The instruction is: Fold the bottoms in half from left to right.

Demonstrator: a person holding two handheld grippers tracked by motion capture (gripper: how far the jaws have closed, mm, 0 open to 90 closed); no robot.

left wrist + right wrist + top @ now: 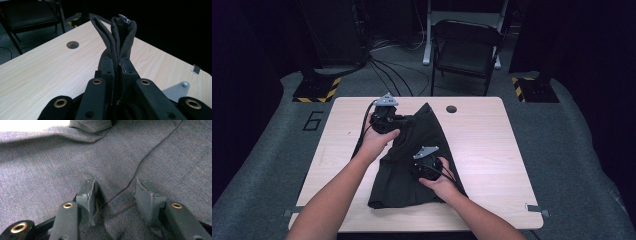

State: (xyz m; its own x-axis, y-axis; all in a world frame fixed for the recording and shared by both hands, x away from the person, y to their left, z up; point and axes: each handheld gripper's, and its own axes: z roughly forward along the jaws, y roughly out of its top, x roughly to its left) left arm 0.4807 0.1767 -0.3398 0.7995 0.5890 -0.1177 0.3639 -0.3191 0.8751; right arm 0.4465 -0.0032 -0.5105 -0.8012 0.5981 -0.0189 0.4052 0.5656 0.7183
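A dark cloth (412,165) lies in the middle of the table (492,150). It looks partly folded, with more folding left to do.

The left gripper (399,122) sits at the upper middle of the high view. It is clamped tight on a bunched edge of the cloth and holds it up off the table.

The right gripper (424,167) is lower, pressed down on the flat part. Its jaws stand apart, one on each side of a fold line, not pinching yet.

The table has lots of bare room to the right. A small hole (451,108) sits near the far edge, and a chair (464,50) stands behind.
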